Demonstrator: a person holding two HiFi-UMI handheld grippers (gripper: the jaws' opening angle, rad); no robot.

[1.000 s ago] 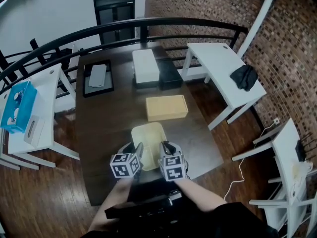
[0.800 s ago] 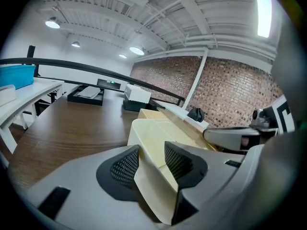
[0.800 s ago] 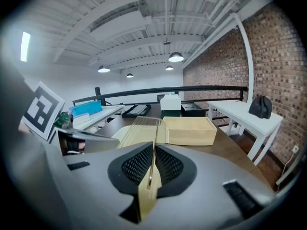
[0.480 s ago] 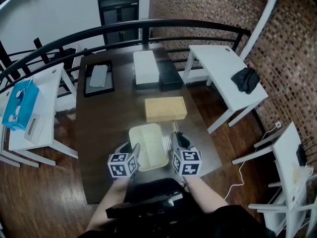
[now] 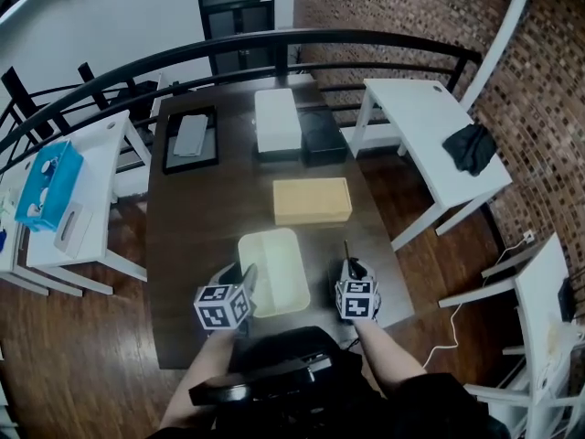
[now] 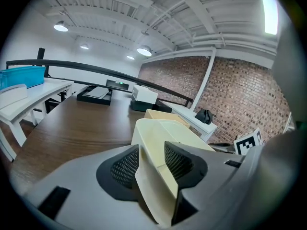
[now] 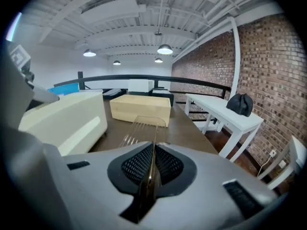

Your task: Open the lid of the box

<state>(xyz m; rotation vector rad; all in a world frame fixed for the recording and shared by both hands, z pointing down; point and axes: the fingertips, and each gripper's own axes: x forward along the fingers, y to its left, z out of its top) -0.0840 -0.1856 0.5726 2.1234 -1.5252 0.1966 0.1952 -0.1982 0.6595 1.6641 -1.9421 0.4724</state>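
An open cream box [image 5: 272, 271] sits on the dark table [image 5: 201, 218] just ahead of me. My left gripper [image 5: 243, 284] is shut on the box's near left wall; the cream wall [image 6: 149, 169] runs between its jaws. To the right of the box my right gripper [image 5: 348, 275] is shut on a thin clear ribbed lid [image 7: 145, 126], held edge-on and clear of the box. In the head view the lid [image 5: 345, 251] shows only as a thin line. From the right gripper view the cream box [image 7: 67, 117] stands to the left.
A closed tan box [image 5: 312, 200] lies beyond the cream one. Farther back are a white box [image 5: 277, 120], a black box [image 5: 321, 136] and a black tray [image 5: 190, 138]. White side tables [image 5: 430, 126] flank the table; a blue bin [image 5: 46, 187] stands at left.
My right gripper has moved right, off the cream box, carrying the clear lid with it. The box now stands uncovered. The left gripper has kept its hold.
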